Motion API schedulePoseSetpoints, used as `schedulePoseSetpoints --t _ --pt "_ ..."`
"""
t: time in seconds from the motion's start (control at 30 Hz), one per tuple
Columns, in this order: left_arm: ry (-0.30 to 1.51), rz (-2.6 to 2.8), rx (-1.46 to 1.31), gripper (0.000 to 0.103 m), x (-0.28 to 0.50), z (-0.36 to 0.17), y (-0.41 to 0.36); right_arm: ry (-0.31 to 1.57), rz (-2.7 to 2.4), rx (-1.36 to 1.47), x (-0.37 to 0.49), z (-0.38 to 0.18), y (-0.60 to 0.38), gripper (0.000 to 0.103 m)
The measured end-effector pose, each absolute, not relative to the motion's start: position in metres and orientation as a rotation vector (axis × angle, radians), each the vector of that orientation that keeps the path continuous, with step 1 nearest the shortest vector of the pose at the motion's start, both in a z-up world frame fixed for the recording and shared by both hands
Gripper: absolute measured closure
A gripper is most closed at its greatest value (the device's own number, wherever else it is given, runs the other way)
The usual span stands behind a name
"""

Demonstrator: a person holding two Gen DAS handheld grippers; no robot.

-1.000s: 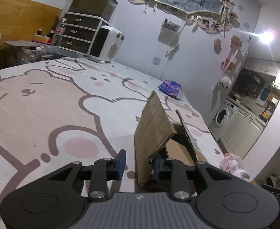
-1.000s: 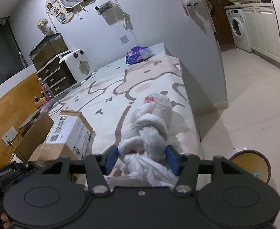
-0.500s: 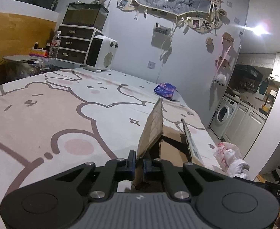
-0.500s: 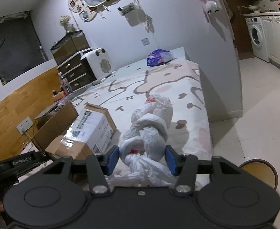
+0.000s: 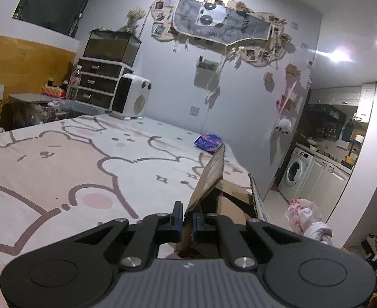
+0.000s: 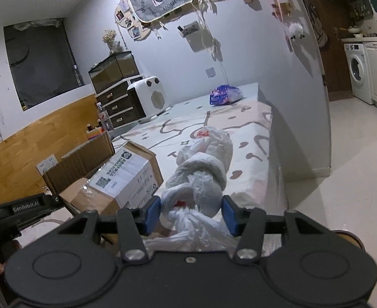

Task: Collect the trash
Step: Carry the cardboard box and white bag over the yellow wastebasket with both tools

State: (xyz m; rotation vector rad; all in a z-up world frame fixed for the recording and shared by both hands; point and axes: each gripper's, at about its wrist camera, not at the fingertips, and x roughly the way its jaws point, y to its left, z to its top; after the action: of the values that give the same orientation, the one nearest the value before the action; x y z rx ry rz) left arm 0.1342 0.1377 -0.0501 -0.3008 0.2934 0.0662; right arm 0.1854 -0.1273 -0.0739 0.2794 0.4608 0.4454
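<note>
Left gripper (image 5: 187, 220) jaws clamped on the open cardboard box's (image 6: 126, 177) flap; right gripper (image 6: 192, 214) jaws clamped on the knotted white plastic trash bag (image 6: 201, 174), just beside the box; box contents unseen.

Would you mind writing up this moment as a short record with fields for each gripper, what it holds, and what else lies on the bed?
left gripper: shut on a flap of the cardboard box
right gripper: closed around the white plastic bag, knotted, something red inside
surface: bed with a bear-print sheet
also on bed: purple packet near the far wall
beyond the bed: white heater, drawer unit
</note>
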Motion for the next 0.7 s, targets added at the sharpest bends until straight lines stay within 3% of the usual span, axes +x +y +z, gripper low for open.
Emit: schedulePoseSetpoints --t 0.7 --pt "0.348 -0.131 -0.163 0.097 0.132 -0.052 -0.015 0.406 0.253 0.313 0.128 -0.072 -0.265 0.05"
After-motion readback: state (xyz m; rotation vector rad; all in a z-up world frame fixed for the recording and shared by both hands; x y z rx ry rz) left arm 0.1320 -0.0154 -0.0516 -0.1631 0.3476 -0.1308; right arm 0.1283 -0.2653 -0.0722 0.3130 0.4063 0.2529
